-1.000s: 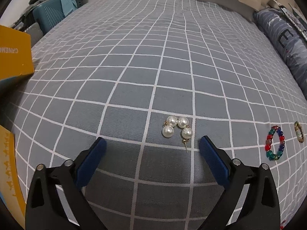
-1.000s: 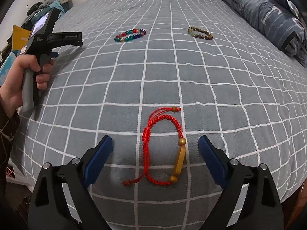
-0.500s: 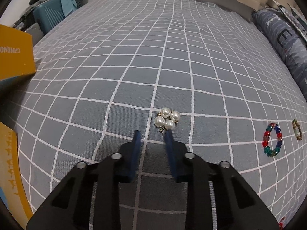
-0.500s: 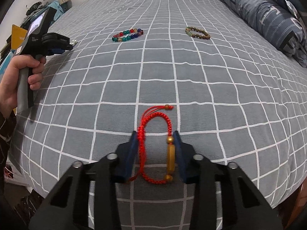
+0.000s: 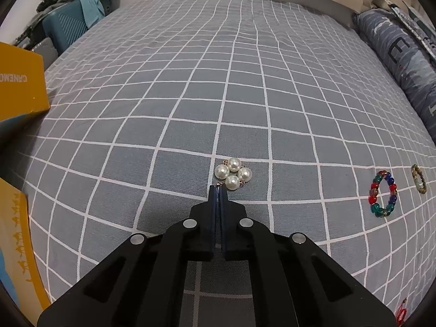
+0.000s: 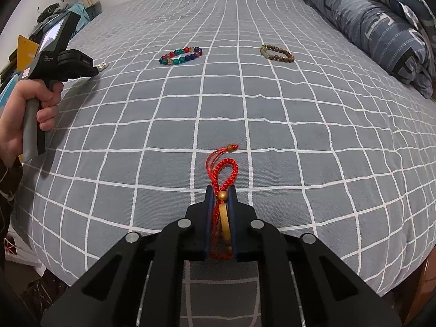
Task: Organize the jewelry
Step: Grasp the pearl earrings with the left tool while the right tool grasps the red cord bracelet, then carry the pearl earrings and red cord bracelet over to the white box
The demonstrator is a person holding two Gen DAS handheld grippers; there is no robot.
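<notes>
Both sets of jaws have just snapped in from wide open! The right gripper [image 6: 220,190] is clamped on the red cord bracelet [image 6: 224,169], its gold bar pinched between the blue pads [image 6: 208,212], the braided loop squeezed narrow and poking out toward twelve o'clock where a second ago it lay spread flat. The left gripper [image 5: 218,189] is pressed fully together, a thin gold earring post at its very tip; whether the post is truly pinched I cannot tell. The pearl earrings [image 5: 233,173] have bunched into a tight cluster just past the tips at one o'clock. On the checked bedspread [image 5: 190,95], the coloured bead bracelet [image 5: 381,194] sits at three o'clock, the brown bead bracelet [image 5: 419,178] just beyond.
</notes>
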